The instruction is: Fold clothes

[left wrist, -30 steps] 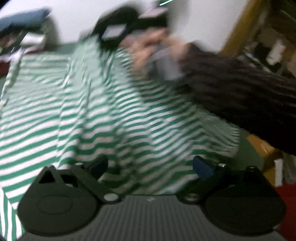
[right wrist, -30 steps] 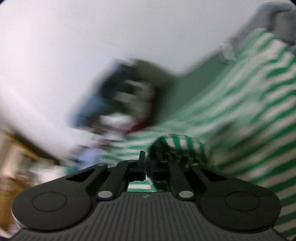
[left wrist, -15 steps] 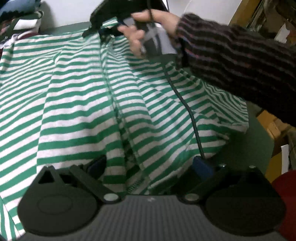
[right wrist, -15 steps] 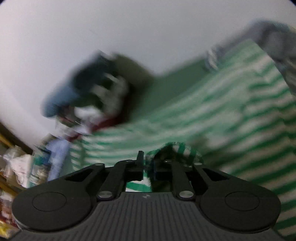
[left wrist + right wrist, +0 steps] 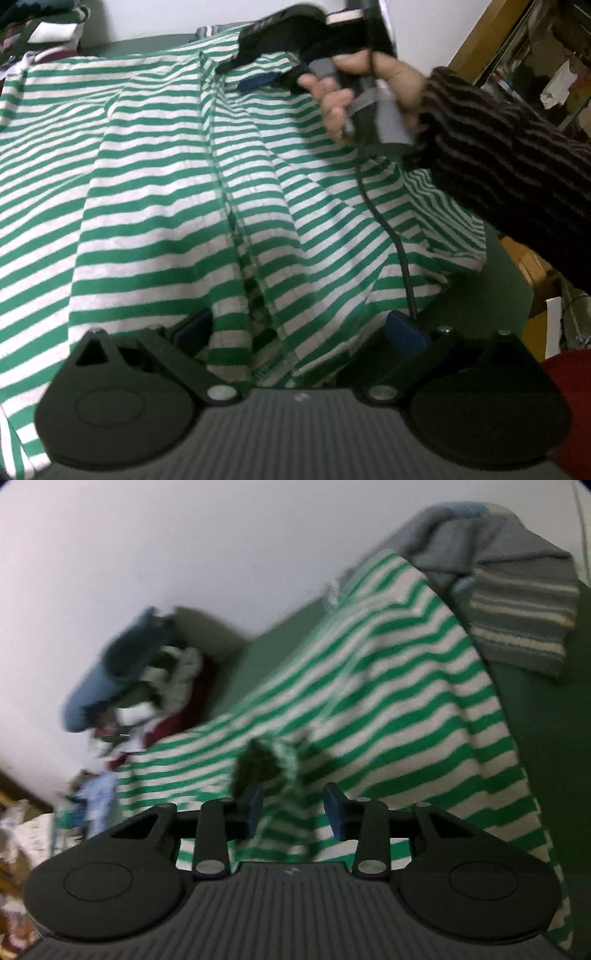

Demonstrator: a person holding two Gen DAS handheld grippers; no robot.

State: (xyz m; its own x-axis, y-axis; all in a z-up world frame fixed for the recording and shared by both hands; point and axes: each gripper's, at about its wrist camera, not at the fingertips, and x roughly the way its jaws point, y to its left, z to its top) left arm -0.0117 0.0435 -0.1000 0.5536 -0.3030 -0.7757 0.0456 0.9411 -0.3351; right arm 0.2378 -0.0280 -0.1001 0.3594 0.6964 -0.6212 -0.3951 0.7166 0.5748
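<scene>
A plain white wall [image 5: 184,554] rises behind the green tabletop [image 5: 273,642].

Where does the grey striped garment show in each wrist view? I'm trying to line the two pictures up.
Left wrist: only a small striped scrap of the grey striped garment at the top edge, past the shirt.
Right wrist: upper right, overlapping the shirt's far end.
Shared landmark: the green-and-white striped shirt.

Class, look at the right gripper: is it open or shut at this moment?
Open. The right gripper shows its blue pads apart, with the green striped shirt between them, ungripped.
</scene>
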